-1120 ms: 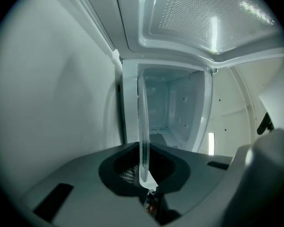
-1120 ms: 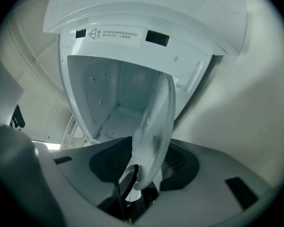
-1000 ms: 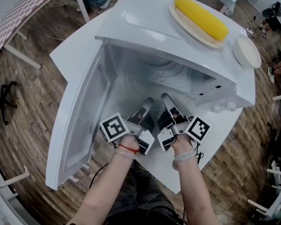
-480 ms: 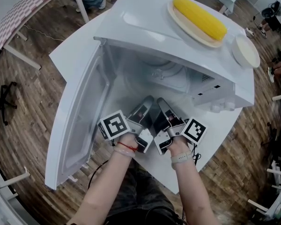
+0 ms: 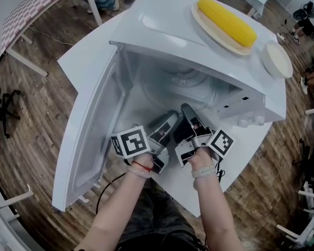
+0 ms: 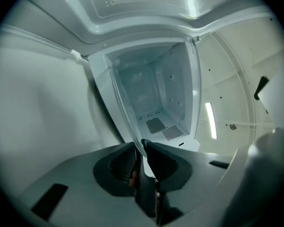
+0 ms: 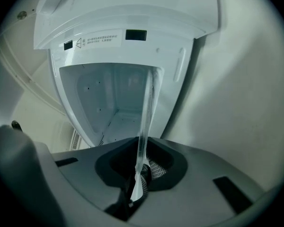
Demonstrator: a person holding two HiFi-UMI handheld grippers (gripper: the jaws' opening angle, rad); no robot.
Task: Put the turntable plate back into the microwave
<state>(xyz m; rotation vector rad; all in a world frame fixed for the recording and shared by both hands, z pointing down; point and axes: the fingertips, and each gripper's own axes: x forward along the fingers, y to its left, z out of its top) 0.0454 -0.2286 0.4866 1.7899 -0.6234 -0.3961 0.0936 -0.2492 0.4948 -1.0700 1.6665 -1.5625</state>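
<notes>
The clear glass turntable plate (image 5: pixel 184 81) lies inside the open white microwave (image 5: pixel 162 30), its near rim at the cavity mouth. My left gripper (image 5: pixel 170 118) is shut on that rim; in the left gripper view the plate (image 6: pixel 124 105) runs edge-on out of the pinched jaws of the gripper (image 6: pixel 142 145). My right gripper (image 5: pixel 187 110) sits just to its right. Its jaws are closing, with the plate's rim (image 7: pixel 146 112) between them and the pads of the gripper (image 7: pixel 141 167) against the glass. Both grippers point level into the cavity.
The microwave door (image 5: pixel 94 135) hangs open to the left. On top of the microwave rests a plate with a corn cob (image 5: pixel 227 20), and a white dish (image 5: pixel 276 59) sits beside it. The white table (image 5: pixel 83 56) stands on a wooden floor.
The right gripper's jaws have closed onto the plate's rim. The left gripper has rolled, its marker cube turning. Both hands stay at the cavity mouth.
</notes>
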